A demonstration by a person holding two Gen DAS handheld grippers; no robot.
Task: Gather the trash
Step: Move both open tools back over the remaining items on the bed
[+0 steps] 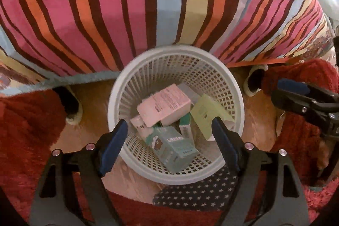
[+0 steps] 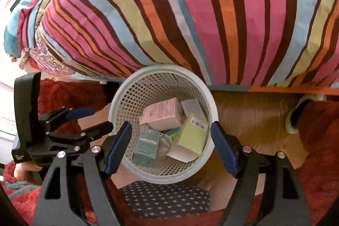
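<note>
A white lattice basket (image 1: 135, 77) stands on the wooden floor against the striped bed; it also shows in the right wrist view (image 2: 127, 90). Inside lie several small boxes: a pink box (image 1: 165, 105) (image 2: 163, 114), a teal box (image 1: 175, 146) (image 2: 147, 147), a light green box (image 1: 206, 113) (image 2: 191, 136). My left gripper (image 1: 170, 139) hangs open and empty above the basket. My right gripper (image 2: 171, 142) is also open and empty above it. The right gripper shows at the right edge of the left wrist view (image 1: 305, 96); the left one shows at left in the right wrist view (image 2: 70, 122).
A striped bedspread (image 1: 148, 3) fills the upper half of both views. A red shaggy rug (image 1: 25, 130) lies left and right of the basket. A dark star-patterned cloth (image 1: 197, 194) lies just in front of the basket. Two slippers (image 1: 254, 82) sit under the bed edge.
</note>
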